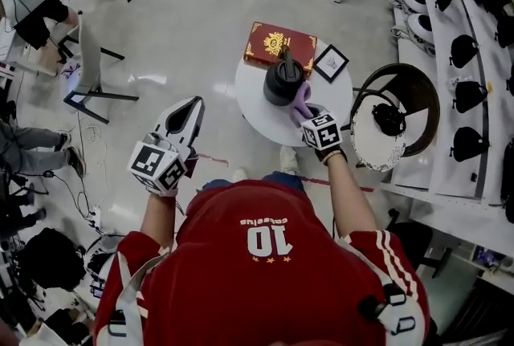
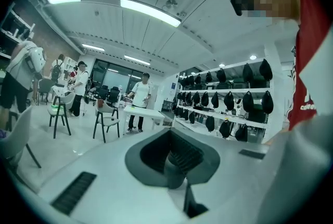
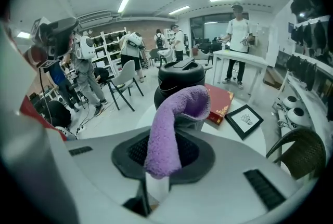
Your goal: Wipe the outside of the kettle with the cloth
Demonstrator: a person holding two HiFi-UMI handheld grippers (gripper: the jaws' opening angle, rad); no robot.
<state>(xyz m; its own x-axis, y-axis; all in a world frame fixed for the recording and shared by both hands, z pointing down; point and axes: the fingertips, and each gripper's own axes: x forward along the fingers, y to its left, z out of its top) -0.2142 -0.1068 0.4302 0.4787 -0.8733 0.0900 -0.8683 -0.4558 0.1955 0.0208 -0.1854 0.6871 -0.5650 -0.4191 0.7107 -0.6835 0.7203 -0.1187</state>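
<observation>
— Nearest in, what do the person's hands have?

— The left gripper (image 1: 191,108) hangs over the floor, left of the table and well apart from everything on it. It is tipped upward, so its own view takes in the ceiling lights. Its jaws are pressed together with nothing between them.

— And the other one?

— The right gripper (image 3: 165,158) is out over the near edge of the round white table (image 1: 255,107). Its jaws are clamped on the lower end of a purple cloth (image 3: 174,124). The cloth rises out of them and folds over at the top.

— Where is the kettle?

— The black kettle (image 1: 283,81) stands upright near the middle of the table, just beyond the gripper. The folded end of the cloth lies at the kettle's near right side and appears to touch it.

— Anything past it?

— A red book (image 1: 279,44) with gold trim lies flat at the far edge of the table, just behind the kettle. A small black-framed picture (image 1: 330,62) lies beside the book, to its right.

— Off the table?

— A dark wicker chair (image 1: 418,91) with a pale seat stands just right of the table. Beyond it are shelves (image 1: 462,47) of dark rounded items. Farther back, a person in a white top (image 3: 239,30) stands at a white table (image 3: 244,62).
</observation>
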